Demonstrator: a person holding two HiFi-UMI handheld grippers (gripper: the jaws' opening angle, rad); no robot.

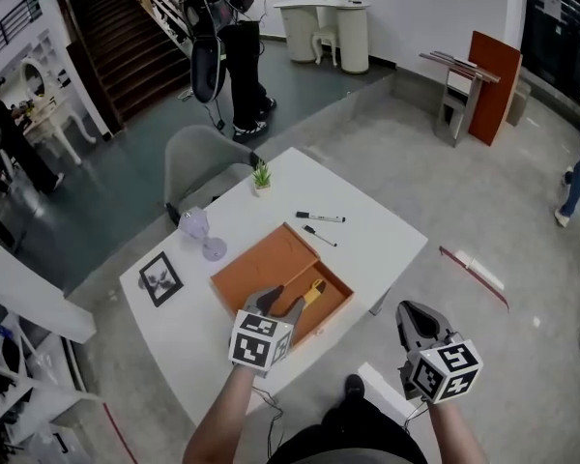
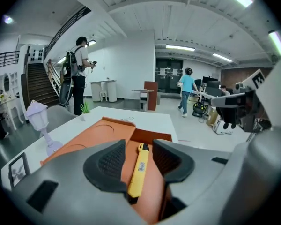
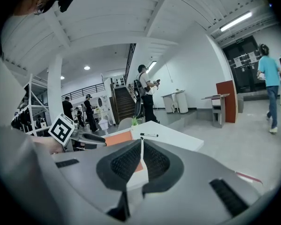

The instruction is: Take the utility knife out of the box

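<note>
At lower centre, a slim yellow knife [image 2: 139, 168] is framed by the left gripper's [image 2: 138, 146] wide-open ribbed pads [image 2: 112, 161]; the right gripper [image 3: 141, 159] is closed.

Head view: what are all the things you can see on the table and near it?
table: one, white, middle of the floor
box: one, orange, open, on the table
knife: one, yellow, inside the box
pens: two, dark, on the table beyond the box
plant: one, green, far table edge
lamp: one, lilac, left of the box
frame: one, black, table's left corner
chair: one, grey, behind the table
people: several, about the room
left tongs: grey, open, either side of the knife
right tongs: grey, shut, empty, right of the table
</note>
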